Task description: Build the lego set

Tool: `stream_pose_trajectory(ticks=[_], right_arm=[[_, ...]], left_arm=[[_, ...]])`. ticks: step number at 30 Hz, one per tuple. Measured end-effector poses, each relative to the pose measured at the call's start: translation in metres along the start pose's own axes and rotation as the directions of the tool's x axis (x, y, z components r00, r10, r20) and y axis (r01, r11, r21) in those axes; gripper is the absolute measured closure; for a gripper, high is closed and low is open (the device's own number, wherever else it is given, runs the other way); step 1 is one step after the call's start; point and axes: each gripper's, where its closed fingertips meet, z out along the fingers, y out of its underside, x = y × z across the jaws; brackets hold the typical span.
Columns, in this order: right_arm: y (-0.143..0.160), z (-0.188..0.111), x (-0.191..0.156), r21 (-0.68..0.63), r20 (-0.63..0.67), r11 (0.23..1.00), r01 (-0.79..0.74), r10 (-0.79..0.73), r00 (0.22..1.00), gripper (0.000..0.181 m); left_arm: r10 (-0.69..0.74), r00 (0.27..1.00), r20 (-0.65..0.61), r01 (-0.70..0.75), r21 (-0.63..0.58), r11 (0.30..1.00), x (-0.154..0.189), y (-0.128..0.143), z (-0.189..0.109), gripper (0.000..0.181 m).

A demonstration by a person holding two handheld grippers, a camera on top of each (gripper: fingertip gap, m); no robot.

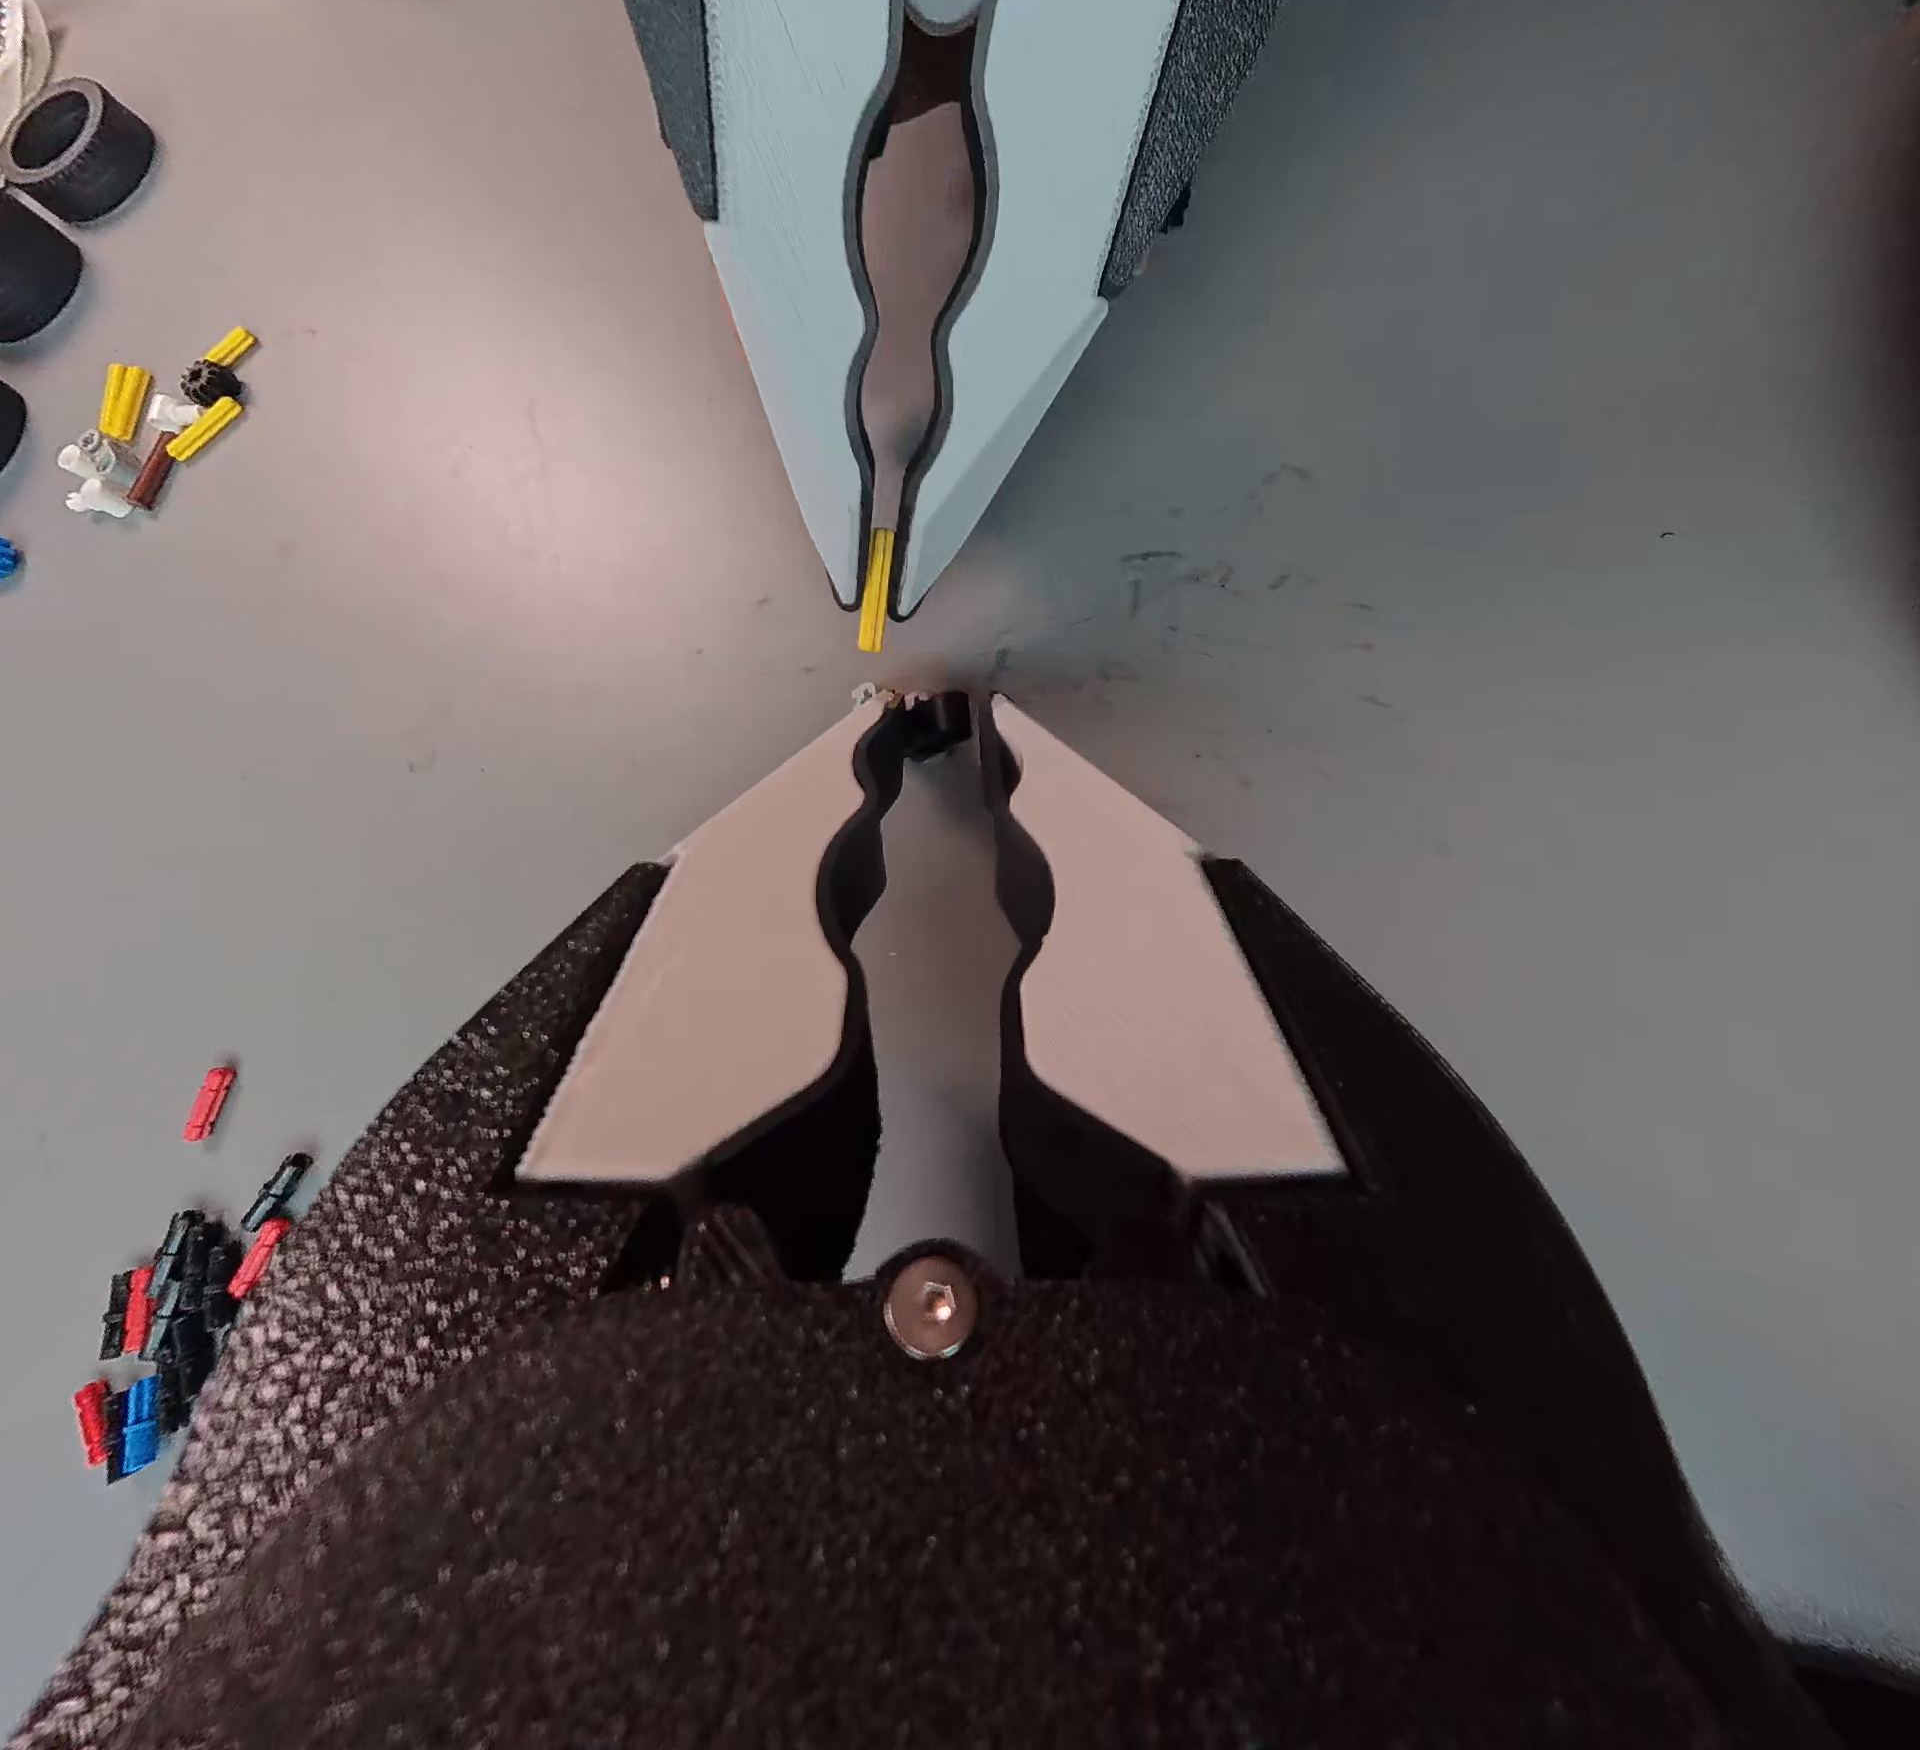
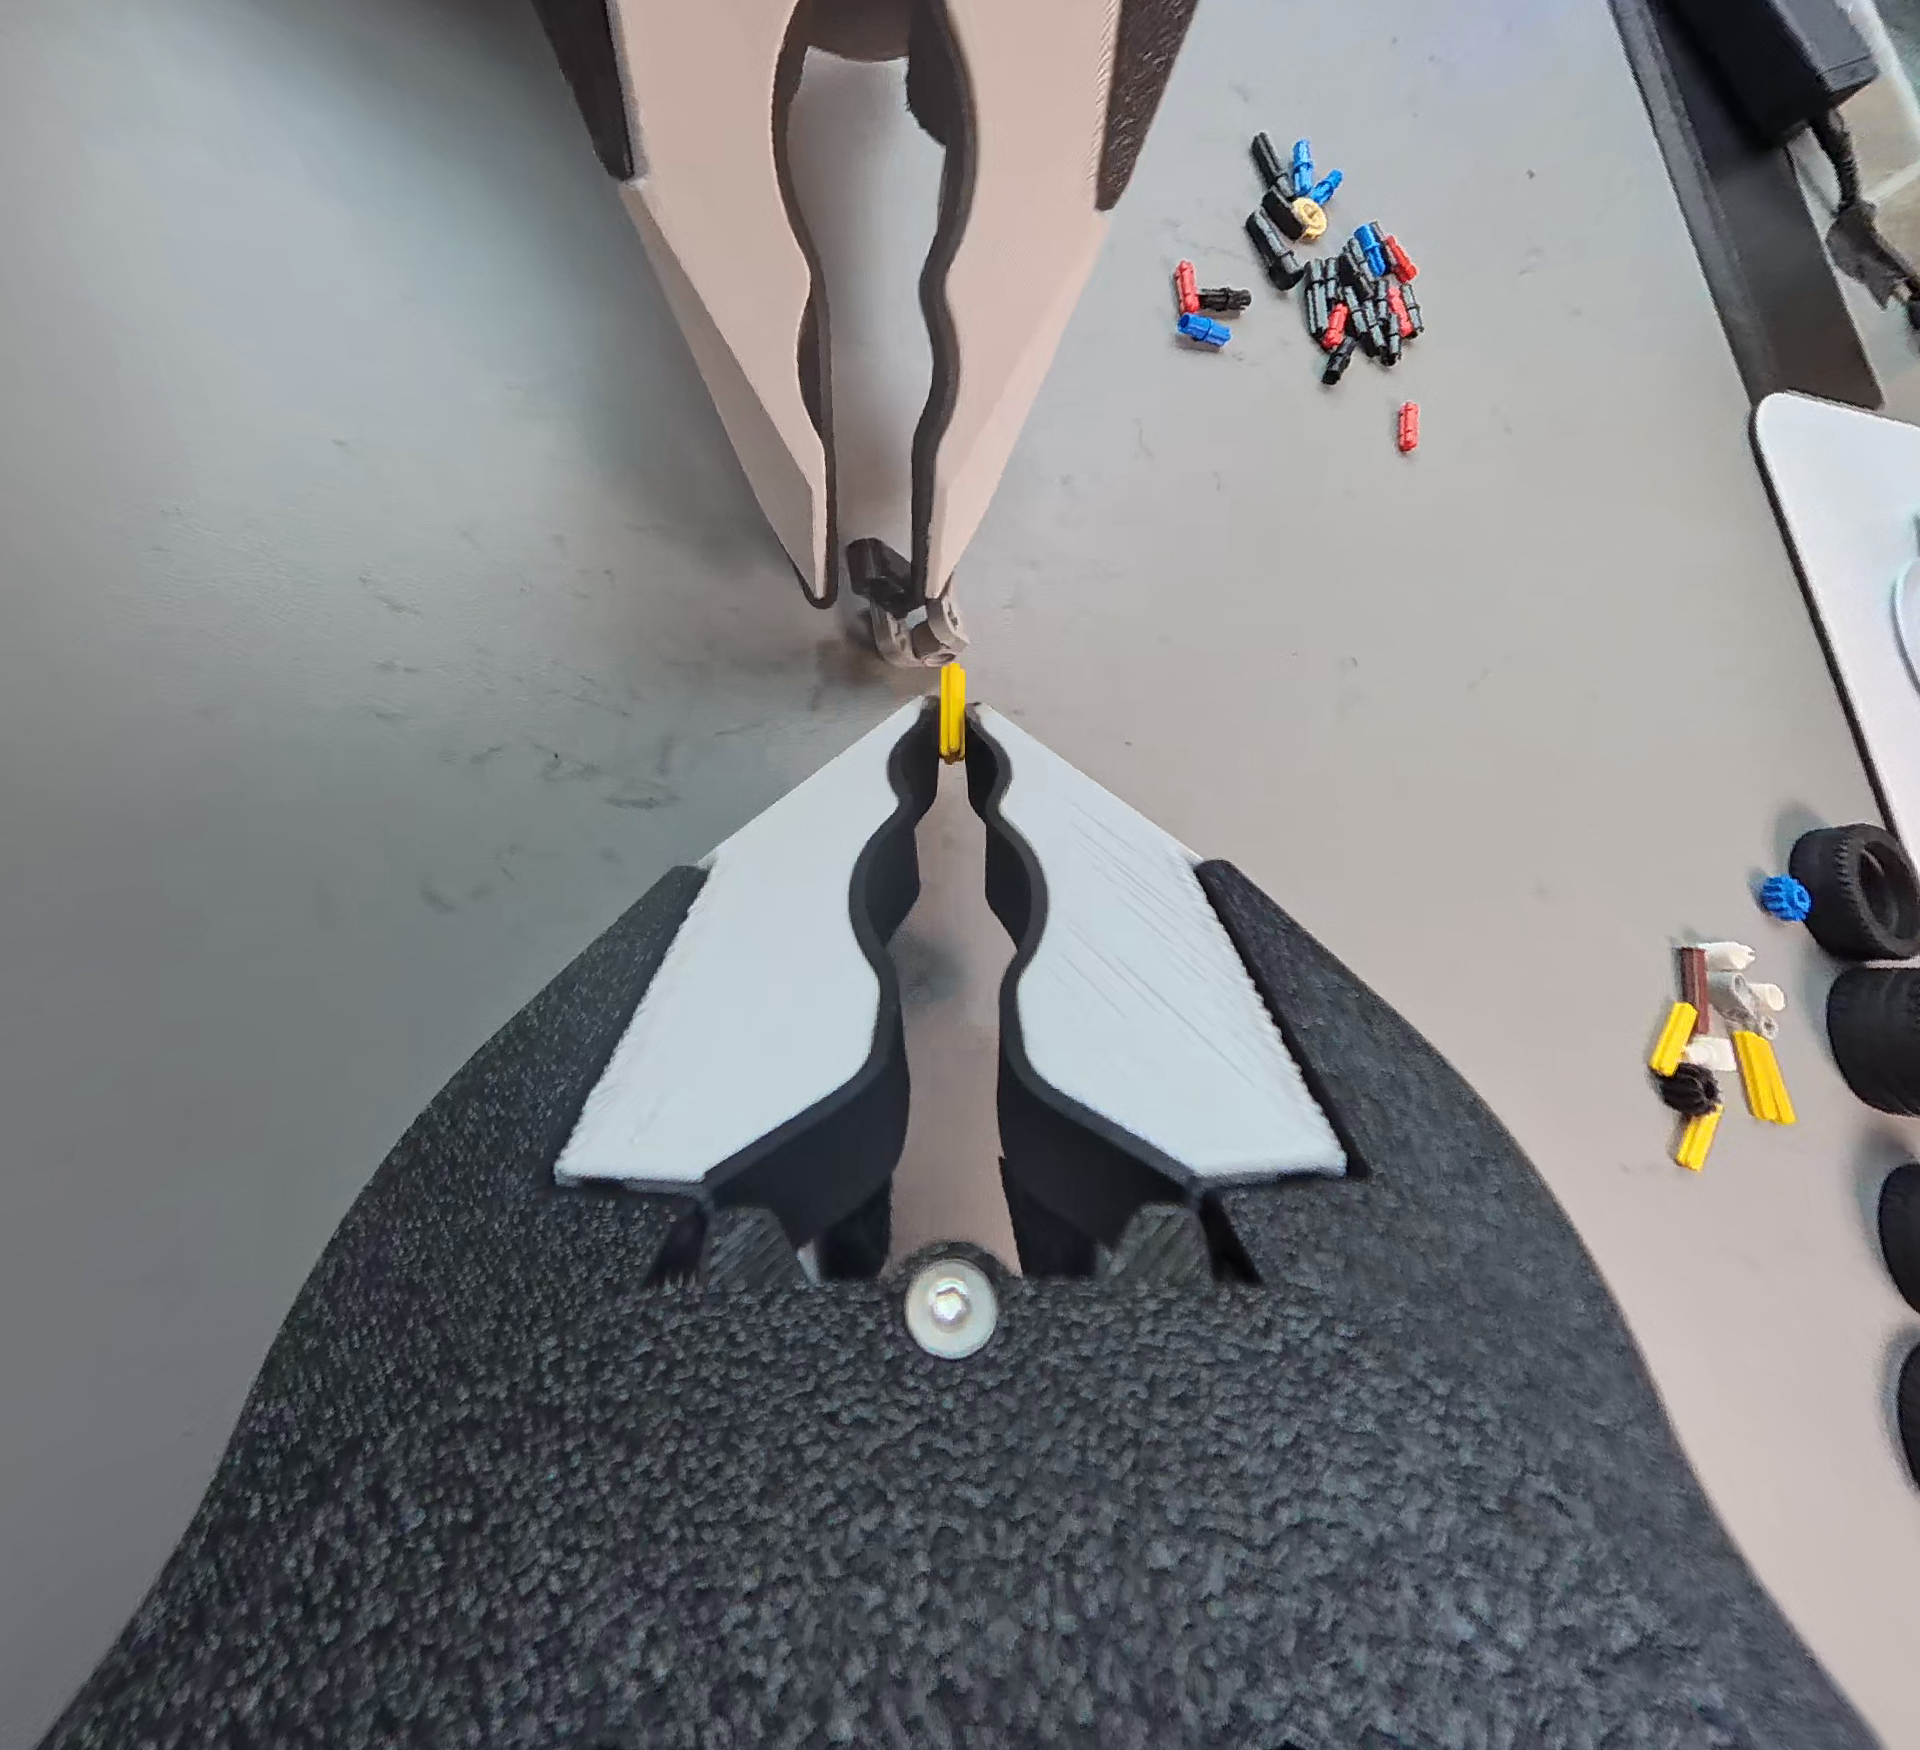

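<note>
We see two grippers meeting tip to tip over a grey bench (image 1: 416, 765). The left gripper (image 1: 928, 708), with pinkish fingers, is clamped on a small dark connector piece (image 2: 883, 580); its own view hides most of that piece behind the fingertips, while the right wrist view shows it with a grey ringed end sticking out. The right gripper (image 2: 951, 713), with pale grey fingers, is closed on a thin yellow axle (image 2: 951, 724), whose tip sits just beside the connector; whether they touch we cannot tell. Loose yellow, white and brown parts (image 1: 156, 422) and black tyres (image 1: 78, 162), some cut off, lie toward one bench edge. Only the right wrist view shows the black power adapter (image 2: 1756, 27) at the far edge.
</note>
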Motion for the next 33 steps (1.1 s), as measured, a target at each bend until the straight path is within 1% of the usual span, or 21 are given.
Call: stream_pose_trajectory(ticks=[3, 7, 9, 12, 17, 22, 27, 29, 33], right_arm=[[-0.008, -0.004, 0.006, 0.045, -0.02, 0.999, -0.018, 0.019, 1.0, 0.178], [-0.003, 0.003, -0.004, 0.004, 0.013, 1.0, 0.026, -0.026, 1.0, 0.178], [-0.003, 0.005, -0.006, -0.002, 0.017, 1.0, 0.028, -0.028, 0.999, 0.178], [-0.005, 0.007, -0.001, 0.004, -0.01, 1.0, 0.023, -0.023, 1.0, 0.178], [-0.004, 0.013, 0.001, -0.008, -0.01, 1.0, 0.014, -0.014, 1.0, 0.178], [-0.003, 0.016, 0.001, -0.006, 0.003, 1.0, -0.01, 0.01, 1.0, 0.178], [-0.002, 0.02, 0.001, -0.015, 0.013, 1.0, -0.006, 0.006, 1.0, 0.178], [-0.003, 0.021, 0.001, -0.015, 0.017, 1.0, -0.007, 0.007, 1.0, 0.178], [-0.003, 0.022, 0.002, -0.021, 0.023, 1.0, -0.009, 0.01, 1.0, 0.178]], left_arm=[[-0.004, 1.0, 0.018, 0.004, -0.006, 1.0, -0.002, -0.001, 0.001, 0.169], [-0.052, 0.998, 0.036, 0.053, -0.012, 0.999, -0.007, -0.001, 0.003, 0.169], [-0.088, 0.996, 0.026, 0.088, -0.003, 0.996, -0.008, -0.001, 0.002, 0.169], [-0.123, 0.992, 0.006, 0.123, 0.012, 0.992, -0.008, -0.001, 0.002, 0.168], [-0.146, 0.989, -0.004, 0.146, 0.022, 0.989, -0.008, -0.002, 0.003, 0.168], [-0.129, 0.991, -0.03, 0.13, 0.03, 0.991, -0.004, -0.002, 0.001, 0.158], [-0.043, 0.997, -0.067, 0.045, 0.034, 0.998, -0.006, 0.002, -0.012, 0.14], [0.01, 0.995, -0.099, -0.01, -0.002, 1.0, -0.007, 0.009, -0.014, 0.138], [0.176, 0.977, -0.122, -0.187, -0.078, 0.979, -0.013, 0.018, -0.005, 0.138]])
